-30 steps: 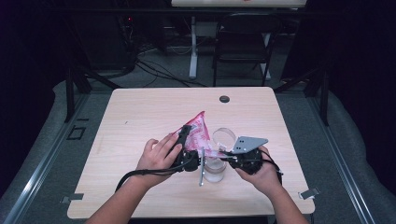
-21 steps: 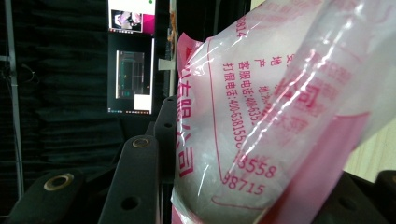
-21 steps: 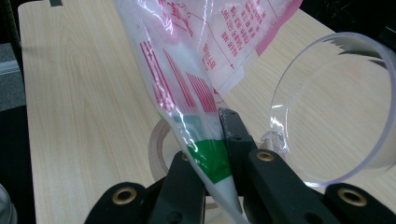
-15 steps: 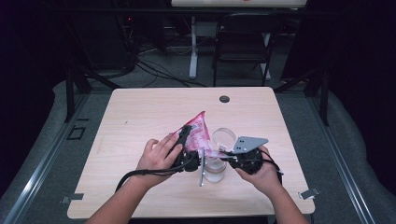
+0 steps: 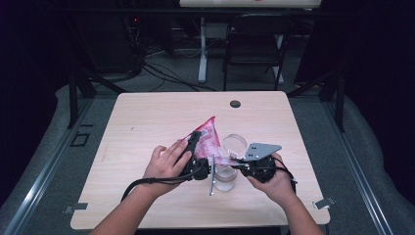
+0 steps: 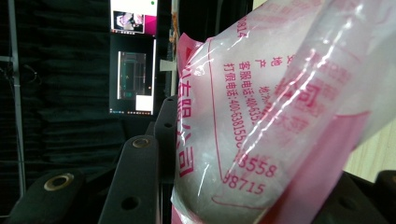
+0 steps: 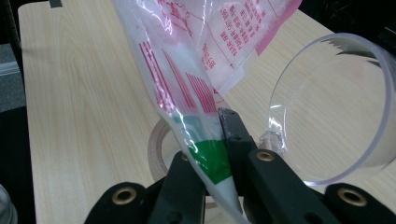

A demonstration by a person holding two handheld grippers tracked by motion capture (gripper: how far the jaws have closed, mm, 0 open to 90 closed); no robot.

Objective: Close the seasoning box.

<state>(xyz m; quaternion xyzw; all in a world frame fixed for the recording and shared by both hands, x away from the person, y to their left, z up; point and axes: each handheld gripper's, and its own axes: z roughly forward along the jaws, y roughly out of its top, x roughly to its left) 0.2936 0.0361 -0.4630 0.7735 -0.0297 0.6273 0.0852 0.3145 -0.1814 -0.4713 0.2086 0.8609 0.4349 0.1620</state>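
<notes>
both grippers (image 5: 222, 164) pinch the raised bag (image 5: 208, 139).

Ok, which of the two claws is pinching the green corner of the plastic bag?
The right claw: its jaws close on the green-printed corner of the bag. The left claw grips a pink-printed part instead.

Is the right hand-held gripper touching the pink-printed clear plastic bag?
Touching. The right gripper view shows the right hand-held gripper with both black jaws closed on the green-marked edge of the pink-printed clear plastic bag.
</notes>
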